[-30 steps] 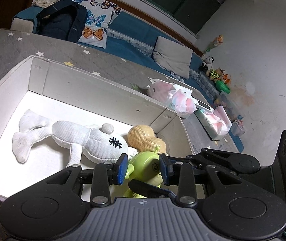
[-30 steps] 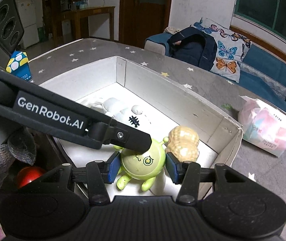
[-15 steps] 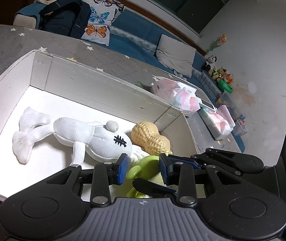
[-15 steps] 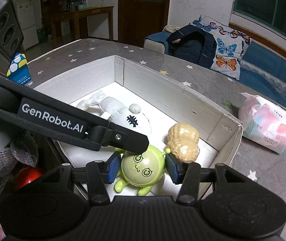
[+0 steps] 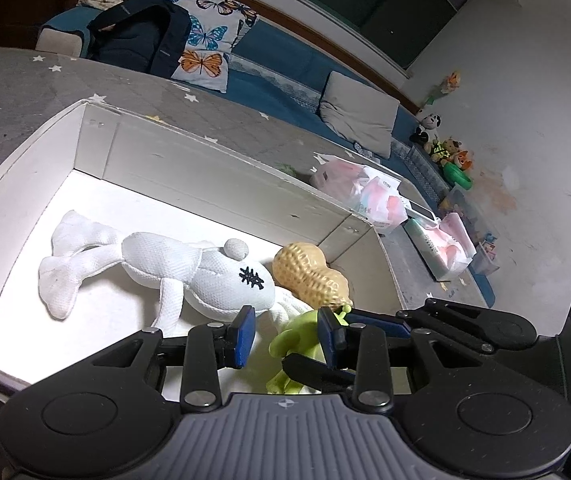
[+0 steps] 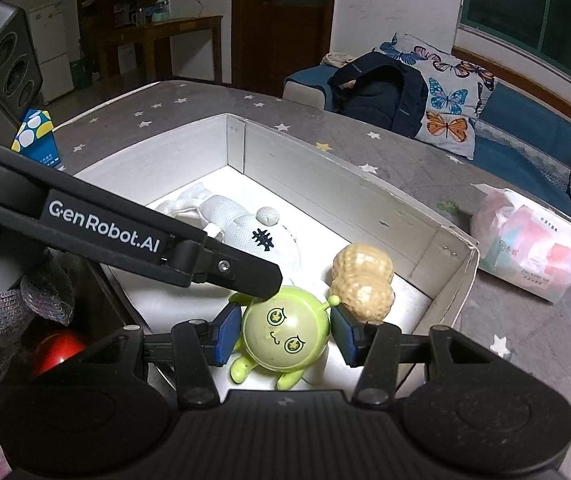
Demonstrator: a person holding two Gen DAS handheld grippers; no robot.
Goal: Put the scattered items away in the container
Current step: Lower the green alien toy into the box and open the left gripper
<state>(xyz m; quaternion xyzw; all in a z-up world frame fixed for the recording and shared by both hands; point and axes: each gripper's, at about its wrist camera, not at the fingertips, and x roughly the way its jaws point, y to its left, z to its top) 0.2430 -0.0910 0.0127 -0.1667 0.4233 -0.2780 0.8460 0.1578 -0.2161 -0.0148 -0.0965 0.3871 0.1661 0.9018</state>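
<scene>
In the white box [image 6: 373, 204], the left gripper [image 5: 285, 334] hangs with fingers spread, holding nothing. The right gripper [image 6: 283, 332] is spread too, its pads flanking the green toy [image 6: 285, 334]; contact is unclear. The toy lies near the box's near right corner, face up, feet toward the camera.

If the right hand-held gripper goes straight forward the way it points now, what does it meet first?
Most likely the green round toy, which sits between the open fingers of the right hand-held gripper inside the white box. The peanut toy lies just beyond it, slightly to the right; depth is uncertain.
</scene>
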